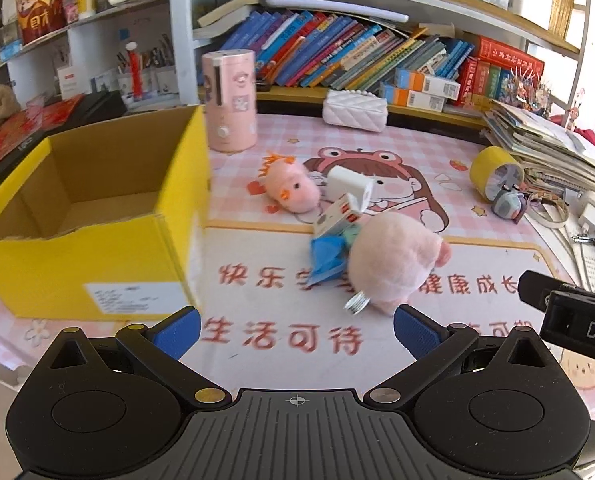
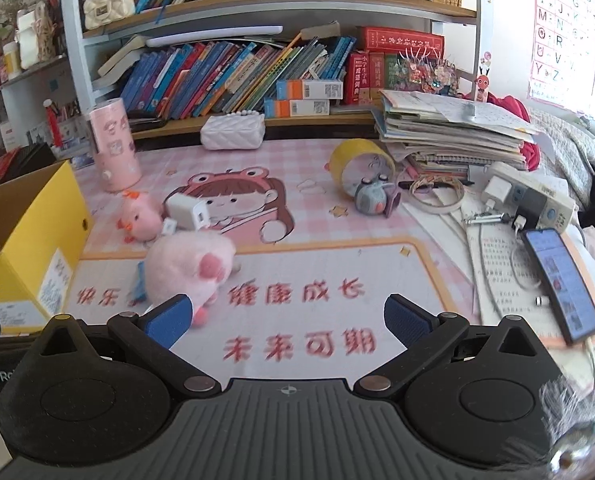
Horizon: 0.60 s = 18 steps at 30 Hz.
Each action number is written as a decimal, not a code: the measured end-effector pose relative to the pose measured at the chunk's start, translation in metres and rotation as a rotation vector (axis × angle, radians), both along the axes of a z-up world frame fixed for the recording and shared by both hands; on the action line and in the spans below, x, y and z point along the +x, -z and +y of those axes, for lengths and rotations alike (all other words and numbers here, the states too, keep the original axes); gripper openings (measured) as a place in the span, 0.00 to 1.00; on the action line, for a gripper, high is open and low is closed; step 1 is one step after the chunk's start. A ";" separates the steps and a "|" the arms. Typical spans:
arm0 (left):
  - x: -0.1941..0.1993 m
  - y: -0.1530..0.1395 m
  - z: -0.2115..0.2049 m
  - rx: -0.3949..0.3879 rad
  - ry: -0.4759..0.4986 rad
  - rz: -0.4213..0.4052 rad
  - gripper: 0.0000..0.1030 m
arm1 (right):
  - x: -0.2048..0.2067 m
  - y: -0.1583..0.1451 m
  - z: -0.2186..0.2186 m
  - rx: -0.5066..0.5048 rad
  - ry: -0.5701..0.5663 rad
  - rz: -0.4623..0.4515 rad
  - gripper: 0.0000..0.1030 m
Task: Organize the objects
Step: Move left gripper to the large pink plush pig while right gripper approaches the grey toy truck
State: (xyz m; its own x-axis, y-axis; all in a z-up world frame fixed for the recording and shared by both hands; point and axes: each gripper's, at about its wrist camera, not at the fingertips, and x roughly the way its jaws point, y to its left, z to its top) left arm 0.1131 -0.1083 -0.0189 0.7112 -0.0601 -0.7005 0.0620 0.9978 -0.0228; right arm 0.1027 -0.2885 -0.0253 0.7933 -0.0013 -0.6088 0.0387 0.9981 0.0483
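big pink plush (image 1: pixel 393 260): lies on the desk mat in the middle of the clutter, just ahead of both grippers; looks light, soft and squashy, so it should compress under the pads; judged best taken across the round body, not by the small foot
small pink plush (image 1: pixel 291 188): further back on the mat, just beside the white charger (image 1: pixel 351 184); also soft and light
white charger: hard and smooth, likely slippery; grip the flat sides
small carton (image 1: pixel 337 216) and blue wrapper (image 1: pixel 325 258): tucked against the big plush, touching it; wrapper is thin and crinkly
coins (image 1: pixel 357 303): a little stack at the plush's near edge, awkward to pinch
yellow box (image 1: pixel 77 256): open and empty, left of the pile, the likely destination
left gripper (image 1: pixel 297 330): jaws spread wide, holding nothing
right gripper (image 2: pixel 289 318): jaws wide apart too, empty, left pad close in front of the big plush
desk mat (image 2: pixel 337 264): pink, printed, flat
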 end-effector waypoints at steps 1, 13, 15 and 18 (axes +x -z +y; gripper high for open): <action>0.004 0.001 -0.005 -0.001 -0.005 0.004 1.00 | 0.005 0.000 -0.004 -0.006 -0.002 -0.004 1.00; 0.049 0.014 -0.053 0.026 -0.017 0.021 1.00 | 0.064 0.005 -0.056 0.022 -0.028 0.012 1.00; 0.054 0.015 -0.060 0.039 -0.015 0.017 0.99 | 0.073 0.007 -0.063 0.037 -0.038 0.024 1.00; 0.062 0.018 -0.068 0.057 -0.004 0.009 1.00 | 0.084 0.010 -0.072 0.052 -0.051 0.031 1.00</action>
State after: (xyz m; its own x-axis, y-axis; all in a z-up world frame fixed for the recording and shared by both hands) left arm 0.1747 -0.1767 -0.0364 0.7048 -0.0173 -0.7092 0.0578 0.9978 0.0332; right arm 0.1866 -0.3608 -0.0355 0.7724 0.0706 -0.6313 -0.0096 0.9950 0.0996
